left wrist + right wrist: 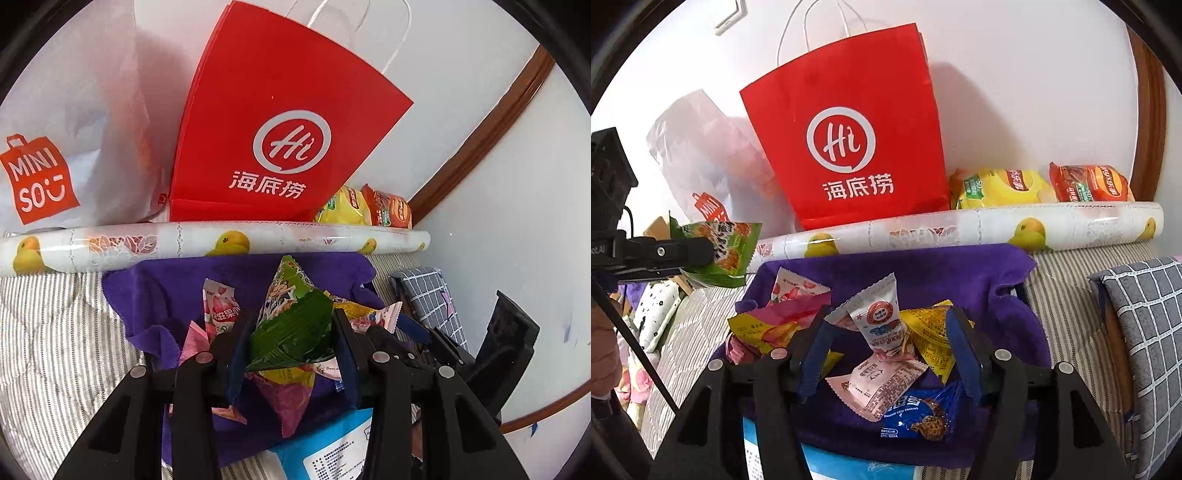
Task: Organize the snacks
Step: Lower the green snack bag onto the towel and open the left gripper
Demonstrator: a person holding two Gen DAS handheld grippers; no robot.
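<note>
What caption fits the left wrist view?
Left gripper holds a green snack packet above a purple cloth, facing a red paper bag.

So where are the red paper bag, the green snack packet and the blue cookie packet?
red paper bag (849, 147): right wrist view, on its round white logo.
green snack packet (291, 328): left wrist view, on its dark green middle.
blue cookie packet (919, 415): right wrist view, on its blue front.
</note>
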